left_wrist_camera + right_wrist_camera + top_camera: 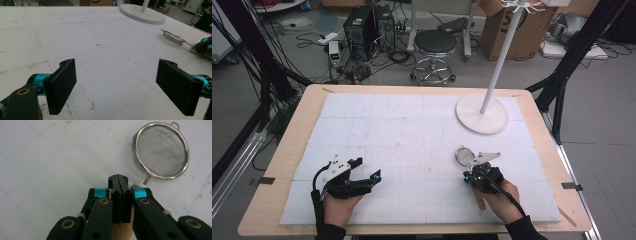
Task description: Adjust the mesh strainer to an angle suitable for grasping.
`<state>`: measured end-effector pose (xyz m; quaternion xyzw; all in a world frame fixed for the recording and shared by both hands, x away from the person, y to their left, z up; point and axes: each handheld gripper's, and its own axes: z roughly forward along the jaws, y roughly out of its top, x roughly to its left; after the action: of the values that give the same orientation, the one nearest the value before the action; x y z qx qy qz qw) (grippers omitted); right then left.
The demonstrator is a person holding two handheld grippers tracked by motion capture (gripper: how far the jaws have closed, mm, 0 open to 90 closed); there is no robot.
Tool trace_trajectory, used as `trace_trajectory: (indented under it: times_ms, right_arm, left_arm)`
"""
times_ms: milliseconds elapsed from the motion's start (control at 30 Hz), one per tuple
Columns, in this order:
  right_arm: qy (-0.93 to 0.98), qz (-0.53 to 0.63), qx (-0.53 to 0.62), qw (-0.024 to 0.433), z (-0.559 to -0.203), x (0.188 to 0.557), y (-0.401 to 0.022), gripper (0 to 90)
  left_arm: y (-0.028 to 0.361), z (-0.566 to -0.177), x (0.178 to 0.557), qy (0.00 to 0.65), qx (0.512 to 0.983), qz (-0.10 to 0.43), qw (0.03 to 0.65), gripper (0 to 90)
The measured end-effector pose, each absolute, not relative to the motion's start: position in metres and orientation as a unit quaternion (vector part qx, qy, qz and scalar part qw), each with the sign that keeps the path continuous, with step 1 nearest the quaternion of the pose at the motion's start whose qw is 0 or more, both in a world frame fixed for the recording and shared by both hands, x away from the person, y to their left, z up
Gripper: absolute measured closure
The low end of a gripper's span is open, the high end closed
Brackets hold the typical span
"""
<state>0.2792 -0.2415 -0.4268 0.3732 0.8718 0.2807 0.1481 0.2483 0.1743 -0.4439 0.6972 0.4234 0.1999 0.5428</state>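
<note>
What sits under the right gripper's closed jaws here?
A wooden handle lies under the right gripper, leading to the mesh strainer on the white foam board. The jaws cover where the wire joins the handle.

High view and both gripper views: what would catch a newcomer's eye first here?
Probably the white stand with its tall pole, on the table's far right. Next, the small wire-mesh strainer lying on the white foam mat, just beyond the right hand-held gripper, whose jaws are shut above the strainer's wooden handle; whether they pinch it I cannot tell. The left hand-held gripper sits near left, jaws wide open over bare mat.
</note>
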Motion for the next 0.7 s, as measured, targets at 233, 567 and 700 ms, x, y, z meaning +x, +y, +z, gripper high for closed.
trace_trajectory:
  times_ms: [233,567,700]
  right_arm:
    - [0.859,0.279,0.399,0.158,-0.430,0.288,-0.260,89.7]
    - [0.832,0.317,0.418,0.180,-0.419,0.271,-0.298,89.7]
    - [0.825,0.306,0.444,0.171,-0.424,0.262,-0.327,89.7]
  left_arm:
    - [0.174,-0.444,0.249,0.422,0.699,0.200,0.542,17.4]
    - [0.175,-0.444,0.248,0.424,0.697,0.199,0.543,17.5]
    - [0.173,-0.444,0.248,0.422,0.698,0.198,0.543,17.6]
